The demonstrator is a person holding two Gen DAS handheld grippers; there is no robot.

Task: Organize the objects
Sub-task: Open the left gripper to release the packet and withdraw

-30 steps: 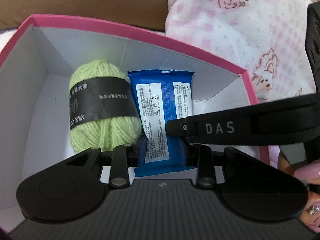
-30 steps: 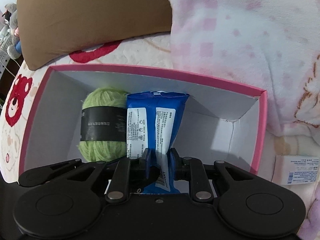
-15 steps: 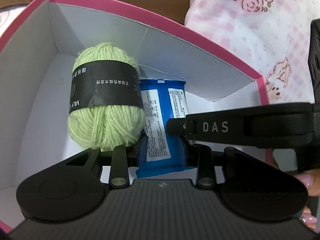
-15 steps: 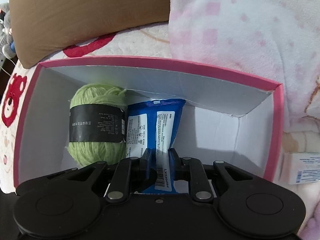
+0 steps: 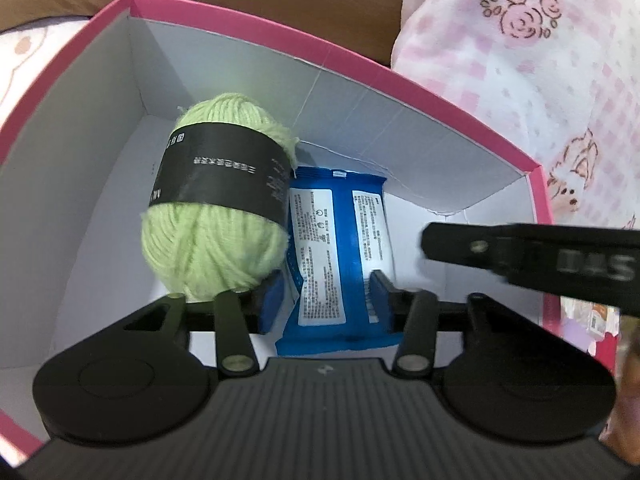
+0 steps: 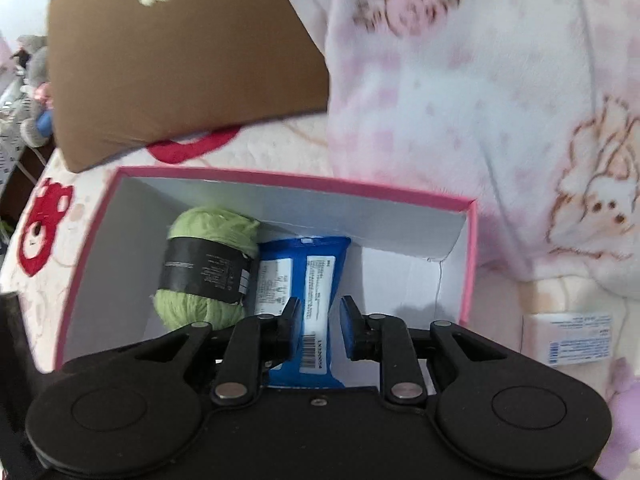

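Observation:
A pink box point(image 5: 360, 60) with white inside walls holds a green yarn ball point(image 5: 216, 240) with a black band and, to its right, a blue packet point(image 5: 340, 240) lying flat. My left gripper point(image 5: 326, 300) hangs over the packet's near end. Its jaws are opening and the packet lies between the pads without being pressed. The right gripper's finger point(image 5: 460, 244) shows blurred to the right of the packet. In the right wrist view, my right gripper point(image 6: 320, 320) is above the box point(image 6: 280, 178) with its jaws at their narrowest. The packet point(image 6: 316, 256) and yarn point(image 6: 204, 264) lie below it, ungripped.
The box sits on a bear-print bedsheet point(image 6: 44, 232). A pink and white fleece blanket point(image 6: 480, 100) is heaped behind and to the right, and a brown pillow point(image 6: 180, 60) lies behind on the left. A small white pack point(image 6: 568, 336) lies on the bed right of the box.
The left jaws have spread off the blue packet. The right gripper has lifted and drawn back, its finger sliding right, off the packet, which now lies in the box.

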